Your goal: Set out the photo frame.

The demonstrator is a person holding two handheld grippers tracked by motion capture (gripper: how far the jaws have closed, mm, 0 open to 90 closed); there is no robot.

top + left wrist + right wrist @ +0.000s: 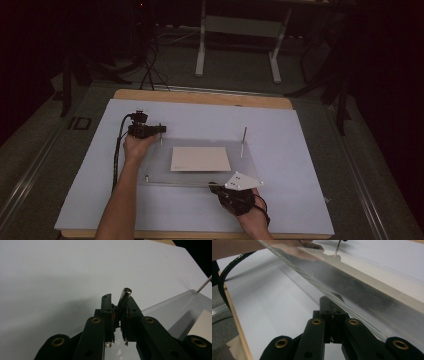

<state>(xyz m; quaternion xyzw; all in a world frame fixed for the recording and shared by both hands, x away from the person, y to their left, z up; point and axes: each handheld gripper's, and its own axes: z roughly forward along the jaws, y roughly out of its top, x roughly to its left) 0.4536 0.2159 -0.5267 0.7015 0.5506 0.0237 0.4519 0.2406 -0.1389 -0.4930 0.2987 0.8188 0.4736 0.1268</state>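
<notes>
Plate [200,177]: clear acrylic sheet, middle of the high view, on the white mat [300,150]; its near edge sits at the right gripper.
Right gripper [216,188]: bottom centre of the high view; jaws fully closed, nipping the plate's near edge, as its own view shows [333,311].
Card [200,159]: pale sheet lying at the plate's middle; above or beneath it, cannot tell.
Left gripper [161,130]: upper left of the plate; jaws nearly closed around a small metal post [124,297], which stands against one pad with a slight gap on the other side.
Far pin [243,141]: thin upright rod at the plate's upper right corner, untouched.
Risk, near: the thin edge could slip from the right jaws if the plate is lifted or tilted, dropping it onto the mat.
Risk, far: with so loose a hold, the post may tip or fall out, and any shove would shift the plate and card.
</notes>
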